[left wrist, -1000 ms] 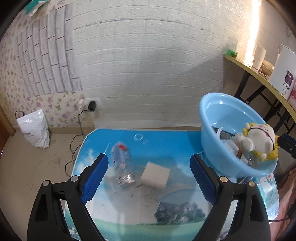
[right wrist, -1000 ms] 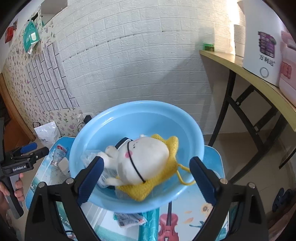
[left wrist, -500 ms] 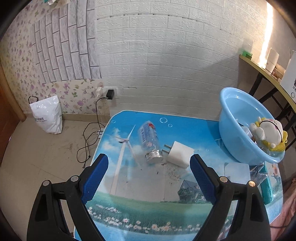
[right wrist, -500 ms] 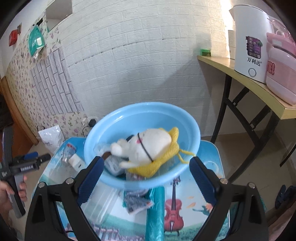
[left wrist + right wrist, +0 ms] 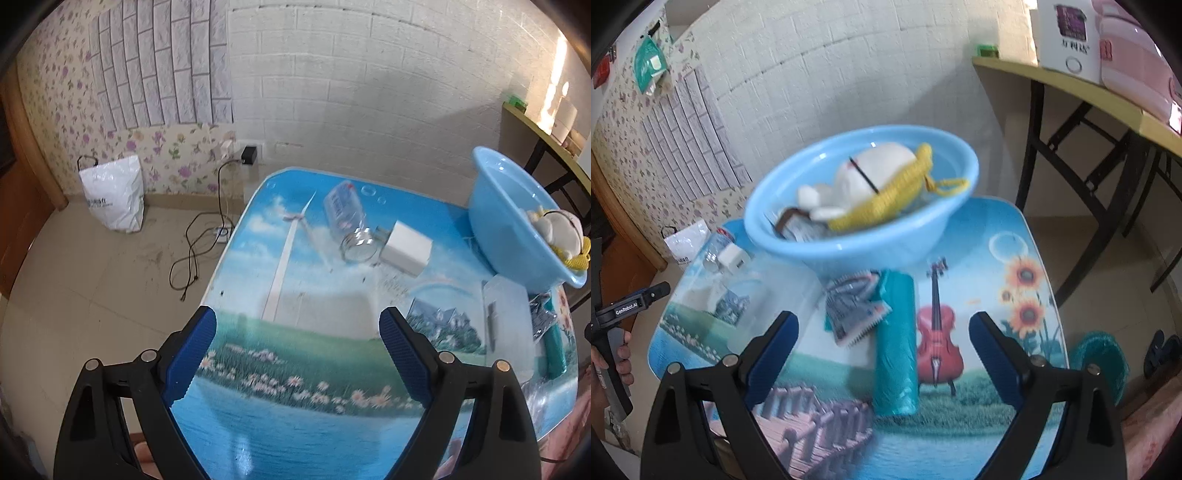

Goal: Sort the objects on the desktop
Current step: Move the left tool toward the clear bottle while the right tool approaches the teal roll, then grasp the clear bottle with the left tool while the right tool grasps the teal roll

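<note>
Grippers both wide, empty: left gripper [image 5: 297, 345], right gripper [image 5: 882, 347]. Centre over roll [image 5: 895, 343], grip mid-length, drop into basin [image 5: 849, 251].

- White brick wall [image 5: 351, 85] fills the upper frame.
- Floral wallpaper [image 5: 55, 92] at left.
- Beige tiled floor [image 5: 92, 266] at lower left.
- Yellow side table [image 5: 1071, 88], upper right, on black legs.

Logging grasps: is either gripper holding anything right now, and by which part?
Nothing is held: left gripper and right gripper both stand open over the table.
</note>
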A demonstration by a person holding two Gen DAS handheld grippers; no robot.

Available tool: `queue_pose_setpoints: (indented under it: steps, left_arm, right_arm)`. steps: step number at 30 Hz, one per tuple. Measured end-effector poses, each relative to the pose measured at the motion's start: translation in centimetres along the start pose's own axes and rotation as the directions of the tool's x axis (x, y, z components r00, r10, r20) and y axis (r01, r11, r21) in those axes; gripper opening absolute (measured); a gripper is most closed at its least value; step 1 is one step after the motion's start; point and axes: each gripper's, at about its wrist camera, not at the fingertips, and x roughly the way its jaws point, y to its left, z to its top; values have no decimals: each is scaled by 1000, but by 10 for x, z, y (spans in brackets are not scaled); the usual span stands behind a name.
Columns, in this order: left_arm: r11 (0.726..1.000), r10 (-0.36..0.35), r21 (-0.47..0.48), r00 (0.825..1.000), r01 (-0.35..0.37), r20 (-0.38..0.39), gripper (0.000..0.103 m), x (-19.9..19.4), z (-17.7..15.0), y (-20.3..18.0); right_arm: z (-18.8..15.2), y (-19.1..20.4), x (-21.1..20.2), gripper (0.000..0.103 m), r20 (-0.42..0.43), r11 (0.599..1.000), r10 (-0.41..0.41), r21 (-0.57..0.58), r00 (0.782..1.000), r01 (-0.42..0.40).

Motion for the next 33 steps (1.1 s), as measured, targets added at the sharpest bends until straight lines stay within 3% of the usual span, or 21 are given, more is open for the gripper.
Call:
queue_pose_setpoints:
  steps: [20,24,26,30,32,33]
  left_arm:
    - [999,-32,-1,998,32,-58,90,30,-7,-6]
    - [999,-25,19,998,26,-54,90,39,-1,-12]
    - [1000,-26,14,998,27,-52,90,45,3,-13]
    - [999,-42,4,998,42,-56,90,54,12,-16]
    - [999,-47,-1,998,47,-48,90,58,18,-16]
    - [999,-49,-2,998,49,-46,90,59,21,-17]
  right_arm:
    - [-9,-8,34,95,-99,997,-74,-3,992,75]
    - [-13,-15,40,83,-111,997,-59,36,992,63]
    - [-16,-16,46,68,-132,998,-53,26,990,57]
    - [-16,-18,51,51,-142,999,-40,15,989,42]
    - [-14,-22,52,34,-144,999,-11,30,989,15]
    - [-13,-23,52,34,-146,999,-11,29,989,15]
